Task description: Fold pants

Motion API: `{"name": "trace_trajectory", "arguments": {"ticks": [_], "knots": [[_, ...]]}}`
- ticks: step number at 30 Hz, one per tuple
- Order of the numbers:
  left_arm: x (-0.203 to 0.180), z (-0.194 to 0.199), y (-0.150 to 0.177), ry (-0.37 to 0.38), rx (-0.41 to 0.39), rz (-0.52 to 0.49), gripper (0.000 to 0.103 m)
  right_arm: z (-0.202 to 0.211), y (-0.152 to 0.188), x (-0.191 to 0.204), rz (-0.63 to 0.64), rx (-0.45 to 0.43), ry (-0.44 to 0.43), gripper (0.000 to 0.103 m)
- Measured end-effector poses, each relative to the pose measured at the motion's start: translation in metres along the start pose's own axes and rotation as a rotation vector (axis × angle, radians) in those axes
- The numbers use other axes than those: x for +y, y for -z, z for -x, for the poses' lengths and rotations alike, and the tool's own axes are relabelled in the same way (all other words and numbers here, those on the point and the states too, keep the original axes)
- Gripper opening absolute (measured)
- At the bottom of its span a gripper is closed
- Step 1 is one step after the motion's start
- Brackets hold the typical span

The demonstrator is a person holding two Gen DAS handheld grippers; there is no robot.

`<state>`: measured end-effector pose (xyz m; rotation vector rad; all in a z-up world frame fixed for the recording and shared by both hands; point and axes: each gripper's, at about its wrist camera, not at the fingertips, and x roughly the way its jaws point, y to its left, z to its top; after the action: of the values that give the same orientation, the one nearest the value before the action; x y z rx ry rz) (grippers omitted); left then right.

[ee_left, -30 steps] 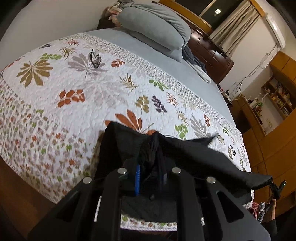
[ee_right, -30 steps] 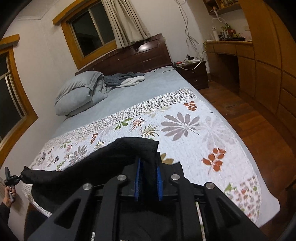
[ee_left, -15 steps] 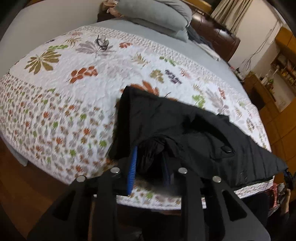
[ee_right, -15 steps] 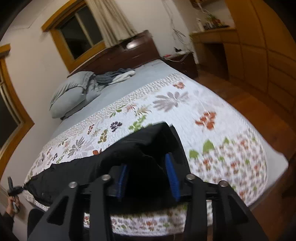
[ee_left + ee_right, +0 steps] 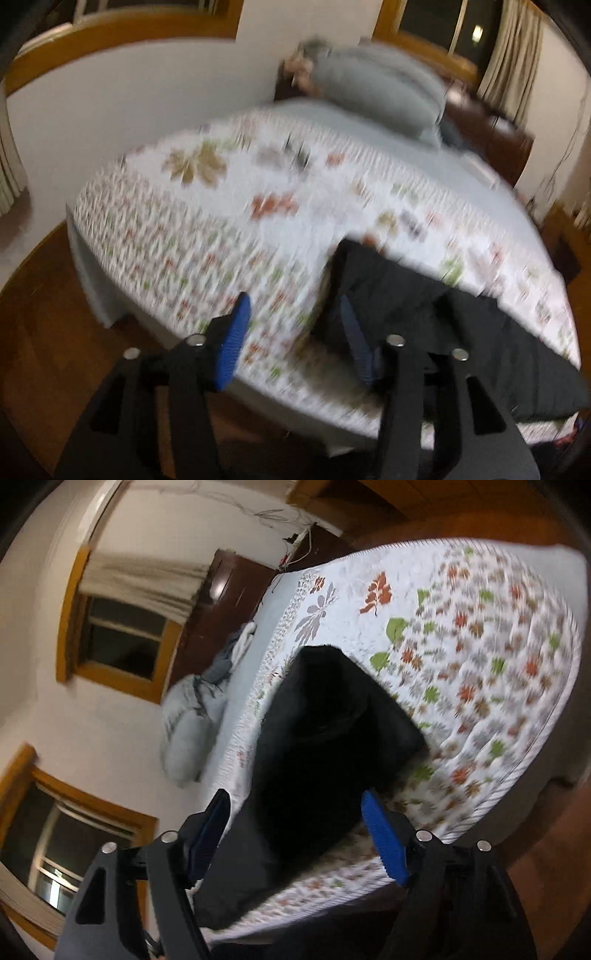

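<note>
Since the black pants (image 5: 325, 738) apparently lie spread on the bed (image 5: 480, 635) at lower frame for folding, left tool (image 5: 291, 332) and right tool (image 5: 295, 834) are opening, gripping nothing.

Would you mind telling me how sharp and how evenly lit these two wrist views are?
Left wrist view: strong motion blur smears the floral quilt and grey pillow; the black pants are a featureless dark mass. Right wrist view: tilted, fisheye-bent, quilt edge blurred, pants almost pure black; windows dark, warm indoor light.
</note>
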<state>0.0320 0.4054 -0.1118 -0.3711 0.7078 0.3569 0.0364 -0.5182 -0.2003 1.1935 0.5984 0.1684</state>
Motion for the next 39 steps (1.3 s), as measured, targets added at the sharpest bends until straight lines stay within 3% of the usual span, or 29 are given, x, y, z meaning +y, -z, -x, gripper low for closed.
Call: {"name": "trace_trajectory", "arguments": {"ticks": [3,6,9,12,14,17,20,24,28,32,39], "knots": [[-0.035,0.010,-0.008,0.063,-0.038,-0.068,0.067,0.001,-0.001,0.015,0.013,-0.037,-0.031,0.082],[-0.084,-0.011,-0.004,0.121,0.021,-0.198,0.071,-0.011,-0.009,0.017,0.017,-0.012,0.084,0.085],[-0.129,-0.051,0.017,0.110,0.130,-0.357,0.071,-0.004,-0.012,0.002,-0.047,-0.051,0.126,0.085],[-0.145,-0.092,0.041,0.050,0.225,-0.466,0.071,-0.001,-0.008,-0.015,-0.085,-0.052,0.157,0.085],[-0.136,-0.114,0.050,0.032,0.285,-0.434,0.071,-0.001,-0.004,-0.026,-0.102,-0.049,0.152,0.082],[-0.115,-0.133,0.053,0.016,0.334,-0.348,0.071,-0.013,-0.008,-0.033,-0.112,-0.047,0.125,0.069],[-0.114,-0.138,0.059,-0.030,0.332,-0.405,0.071,-0.031,-0.017,-0.027,-0.081,-0.025,0.127,0.054],[-0.116,-0.145,0.059,-0.111,0.306,-0.436,0.071,-0.048,-0.031,-0.004,0.019,-0.013,0.150,0.016],[-0.116,-0.149,0.056,-0.142,0.293,-0.419,0.071,-0.055,-0.037,0.010,0.051,-0.016,0.161,0.014],[-0.114,-0.149,0.053,-0.140,0.293,-0.407,0.069,-0.053,-0.031,-0.015,0.004,-0.009,0.219,0.013],[-0.114,-0.147,0.054,-0.130,0.296,-0.396,0.069,-0.051,-0.025,-0.034,-0.017,-0.016,0.243,0.012]]}}
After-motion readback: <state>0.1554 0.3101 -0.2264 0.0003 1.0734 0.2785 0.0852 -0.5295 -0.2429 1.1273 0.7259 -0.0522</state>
